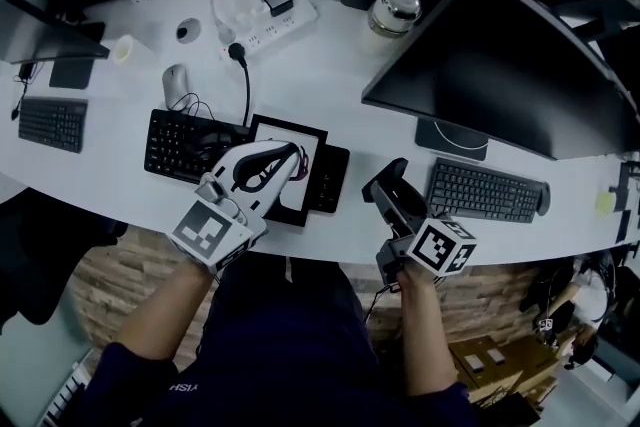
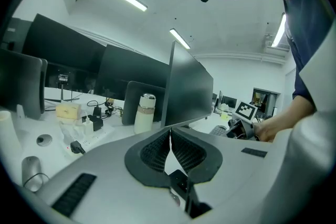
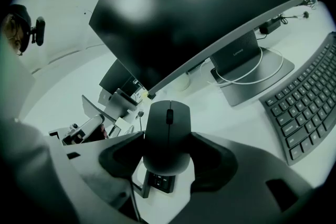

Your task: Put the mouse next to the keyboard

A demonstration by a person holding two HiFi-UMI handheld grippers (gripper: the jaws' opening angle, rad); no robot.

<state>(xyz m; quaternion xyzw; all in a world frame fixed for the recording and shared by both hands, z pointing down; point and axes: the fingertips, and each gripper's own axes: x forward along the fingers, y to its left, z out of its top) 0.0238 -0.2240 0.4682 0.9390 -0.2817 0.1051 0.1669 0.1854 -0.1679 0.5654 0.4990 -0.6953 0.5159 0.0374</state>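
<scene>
we are mid-carry: our right gripper (image 1: 388, 187) clasps the dark mouse (image 3: 167, 136) by its sides, held over the desk (image 1: 330, 65) near the left end of the keyboard (image 3: 310, 107). our left gripper (image 2: 170, 136) hangs aside, jaws pressed together on nothing. next, we judge, the mouse must go down flat on the bare patch beside the keyboard, then the jaws let go.

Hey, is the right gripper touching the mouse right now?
Touching: in the right gripper view, the right gripper clamps the mouse between both jaws.
</scene>
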